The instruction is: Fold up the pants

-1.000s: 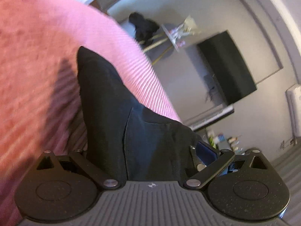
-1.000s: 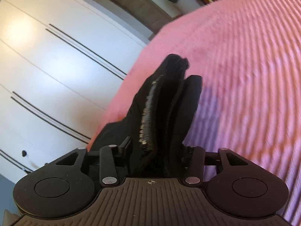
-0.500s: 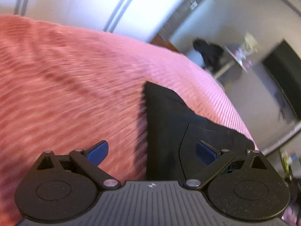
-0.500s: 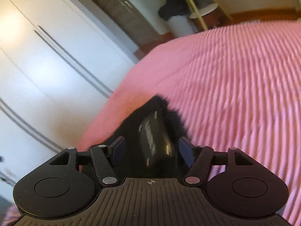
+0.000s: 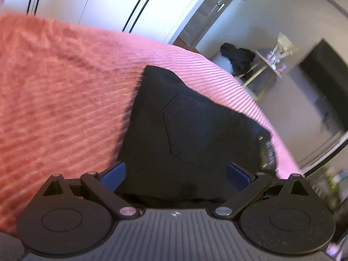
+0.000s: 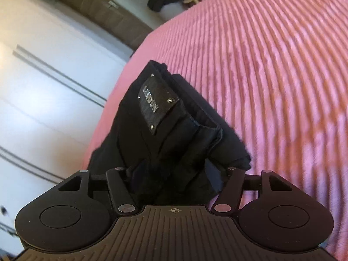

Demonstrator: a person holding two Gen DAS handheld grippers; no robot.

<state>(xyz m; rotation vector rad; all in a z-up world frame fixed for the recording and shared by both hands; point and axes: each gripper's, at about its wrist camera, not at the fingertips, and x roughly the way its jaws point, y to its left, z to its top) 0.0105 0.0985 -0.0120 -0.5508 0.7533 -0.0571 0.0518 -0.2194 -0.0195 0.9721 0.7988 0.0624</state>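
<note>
In the left wrist view, the left gripper (image 5: 175, 174) has its blue fingers (image 5: 113, 173) spread wide, gripping nothing, while the black pants (image 5: 184, 130) lie as a folded bundle on the pink bed (image 5: 65, 97), back pocket (image 5: 195, 128) up. In the right wrist view, the right gripper (image 6: 174, 174) is clamped on the stacked waistband layers beside the label patch (image 6: 158, 104). The folding looks nearly finished; releasing and tidying seem left.

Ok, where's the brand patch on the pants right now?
In the right wrist view, the brand patch sits on the waistband of the black pants, ahead of the right gripper, with the pink bedspread to its right.
</note>
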